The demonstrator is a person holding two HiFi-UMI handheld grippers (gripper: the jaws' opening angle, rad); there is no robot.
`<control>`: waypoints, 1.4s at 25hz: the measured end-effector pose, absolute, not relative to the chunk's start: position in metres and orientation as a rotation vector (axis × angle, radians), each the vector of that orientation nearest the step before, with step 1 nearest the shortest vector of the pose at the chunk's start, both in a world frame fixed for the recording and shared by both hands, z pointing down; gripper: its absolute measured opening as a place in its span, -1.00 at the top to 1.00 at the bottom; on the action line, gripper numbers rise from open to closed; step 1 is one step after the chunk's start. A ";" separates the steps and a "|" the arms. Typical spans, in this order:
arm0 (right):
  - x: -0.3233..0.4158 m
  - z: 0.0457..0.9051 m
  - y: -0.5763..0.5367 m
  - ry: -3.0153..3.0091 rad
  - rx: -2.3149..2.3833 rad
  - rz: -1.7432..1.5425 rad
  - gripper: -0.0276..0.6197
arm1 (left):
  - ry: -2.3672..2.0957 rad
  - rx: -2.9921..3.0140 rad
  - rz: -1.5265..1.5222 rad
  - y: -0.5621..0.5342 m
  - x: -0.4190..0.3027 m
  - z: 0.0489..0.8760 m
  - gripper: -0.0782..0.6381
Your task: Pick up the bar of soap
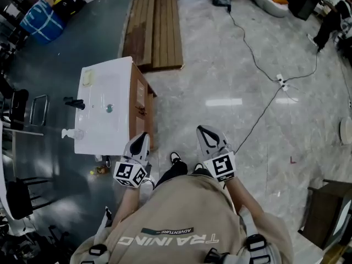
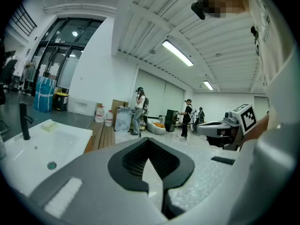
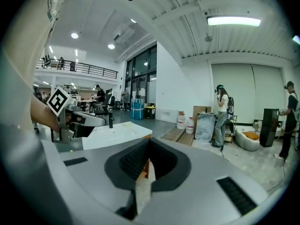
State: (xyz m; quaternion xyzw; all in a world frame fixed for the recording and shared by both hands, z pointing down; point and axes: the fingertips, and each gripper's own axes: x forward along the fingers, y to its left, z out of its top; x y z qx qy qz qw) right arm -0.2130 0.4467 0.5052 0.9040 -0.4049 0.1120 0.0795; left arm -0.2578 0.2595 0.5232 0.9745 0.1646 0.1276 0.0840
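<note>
The bar of soap (image 1: pixel 88 78) is a pale yellowish block lying on the far left corner of the white sink counter (image 1: pixel 122 87). In the left gripper view the soap (image 2: pixel 48 125) sits on the sink's rim beyond the black faucet (image 2: pixel 24 121). Both grippers are held close to the person's chest, well short of the soap. The left gripper (image 1: pixel 142 138) hangs over the sink cabinet's near right corner, jaws shut and empty (image 2: pixel 148 141). The right gripper (image 1: pixel 204 131) is over the bare floor to the right, also shut with nothing in it (image 3: pixel 149 143).
On the counter stand a black faucet (image 1: pixel 74 103) and a clear pump dispenser (image 1: pixel 71 134). Wooden planks (image 1: pixel 154 29) lie beyond the cabinet. A cable (image 1: pixel 258 65) crosses the floor on the right. Dark chairs (image 1: pixel 19 111) stand left of the sink. People (image 2: pixel 138 109) stand in the background.
</note>
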 end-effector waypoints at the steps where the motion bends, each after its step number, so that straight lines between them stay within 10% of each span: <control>1: -0.207 0.501 0.440 -1.197 2.701 0.326 0.91 | 0.511 2.911 0.363 0.256 -0.249 0.520 0.79; 35: 0.026 0.508 0.335 -1.457 2.592 0.253 0.91 | 0.353 2.925 0.427 0.183 -0.048 0.524 0.79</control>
